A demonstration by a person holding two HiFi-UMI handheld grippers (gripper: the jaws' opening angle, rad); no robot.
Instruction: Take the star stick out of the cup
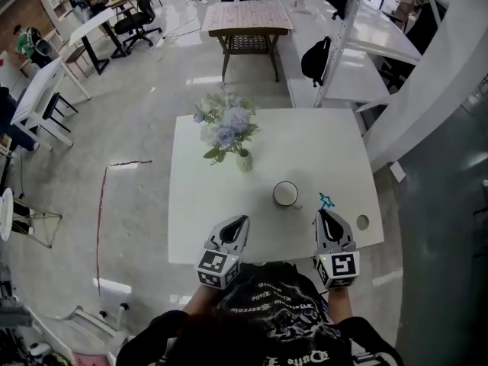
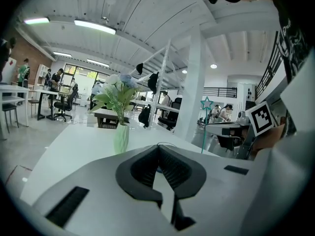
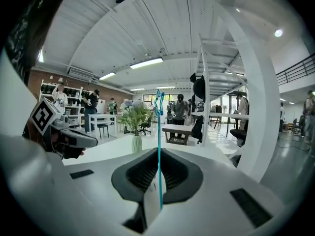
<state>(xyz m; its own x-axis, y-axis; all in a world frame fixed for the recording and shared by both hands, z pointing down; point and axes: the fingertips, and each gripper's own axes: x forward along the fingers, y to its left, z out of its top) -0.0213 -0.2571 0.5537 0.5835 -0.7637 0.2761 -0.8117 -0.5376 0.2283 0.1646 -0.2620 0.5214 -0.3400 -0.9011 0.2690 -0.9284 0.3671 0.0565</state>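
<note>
The star stick [image 1: 326, 201], a thin teal rod topped by a star outline, stands upright between the pads of my right gripper [image 1: 326, 216], which is shut on it. It is out of the white cup [image 1: 286, 194] and just to the cup's right. In the right gripper view the rod [image 3: 159, 146] runs straight up from my right gripper [image 3: 158, 155]. My left gripper [image 1: 236, 226] hovers over the table's near edge, left of the cup, shut with nothing in it. From the left gripper view the star stick [image 2: 205, 103] shows off to the right.
On the white table [image 1: 320, 143] a pale green vase [image 1: 244, 160] with blue flowers stands behind the cup. A small round spot [image 1: 362, 222] lies near the table's right edge. A wooden table [image 1: 248, 17] and white shelving [image 1: 358, 75] stand beyond.
</note>
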